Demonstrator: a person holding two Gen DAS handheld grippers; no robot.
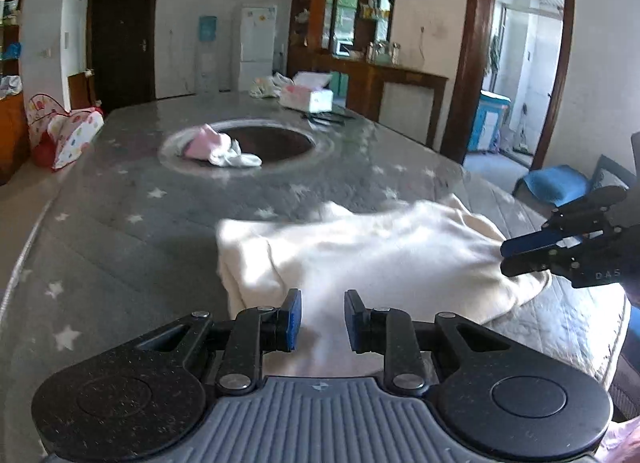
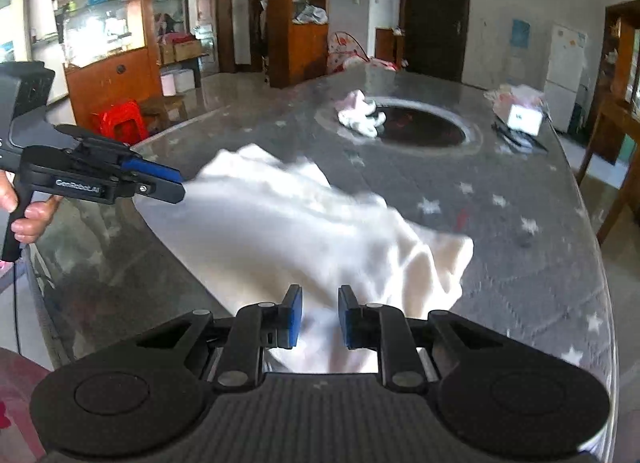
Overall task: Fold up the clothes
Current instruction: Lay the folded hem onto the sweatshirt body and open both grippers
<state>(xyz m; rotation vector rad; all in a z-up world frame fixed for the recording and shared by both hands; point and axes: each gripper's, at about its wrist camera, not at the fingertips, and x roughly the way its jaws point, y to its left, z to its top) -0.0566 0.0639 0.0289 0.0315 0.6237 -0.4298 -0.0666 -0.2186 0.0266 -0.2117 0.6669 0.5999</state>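
A cream-white garment (image 1: 360,255) lies bunched on the grey star-patterned table (image 1: 120,203); it also shows in the right wrist view (image 2: 304,231). My left gripper (image 1: 322,319) is open, its blue pads apart over the garment's near edge. It appears at the left of the right wrist view (image 2: 180,185). My right gripper (image 2: 318,317) is open, its pads apart above the garment's near end. It appears at the right of the left wrist view (image 1: 505,259), at the garment's right edge. Neither gripper holds cloth.
A pink and white small garment (image 1: 218,147) lies by a dark round recess (image 1: 272,139) in the table's middle. A tissue box (image 1: 310,97) and black hangers (image 1: 326,117) sit at the far end. A blue chair (image 1: 560,183) stands to the right.
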